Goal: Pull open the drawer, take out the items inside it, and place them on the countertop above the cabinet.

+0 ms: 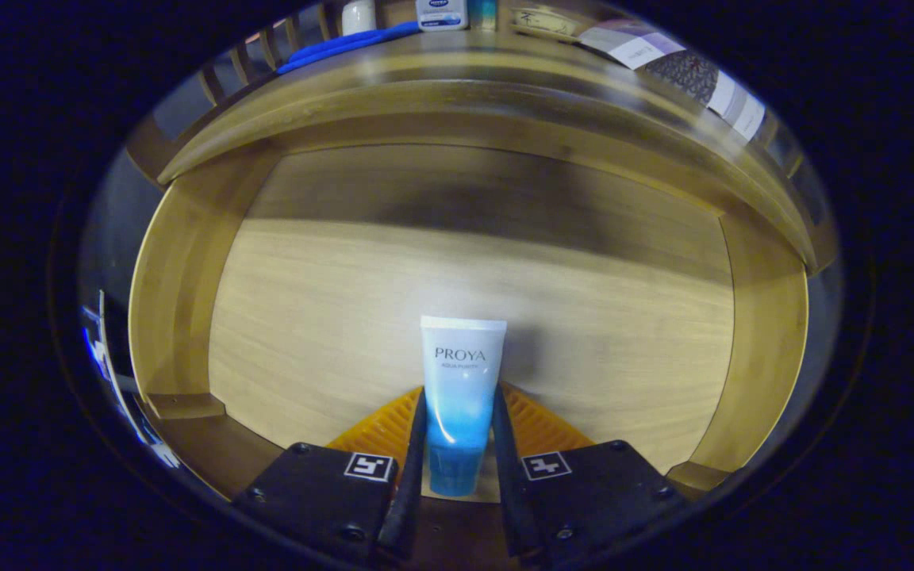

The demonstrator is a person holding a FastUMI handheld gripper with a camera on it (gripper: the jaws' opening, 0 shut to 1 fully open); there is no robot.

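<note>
- The gripper point(458, 432) pointed down into the open wooden drawer point(187, 270), and its two fingers point(412, 444) were closed in to the width of a tube point(461, 381), one pressing on each side of it.
- The tube (white at the flat crimped end, shading to blue toward the cap) stood between the fingers with its cap end nearest the camera and its crimped end reaching out beyond the fingertips.
- Whether the tube rested on the drawer's floor or hung just clear of it could not be told from this view.
- The drawer's pale wood floor point(584, 317) spread out beyond the tube, with the drawer's side walls rising left and right and a darker shadowed band along the far side.
- Above the drawer ran the curved front edge of the countertop point(441, 75).
- On the countertop lay a blue object point(346, 46) (too blurred to name), and just beside it stood a white container point(358, 16) and a white-and-blue container point(441, 13).
- Further right on the countertop lay a flat printed package point(679, 71).
</note>
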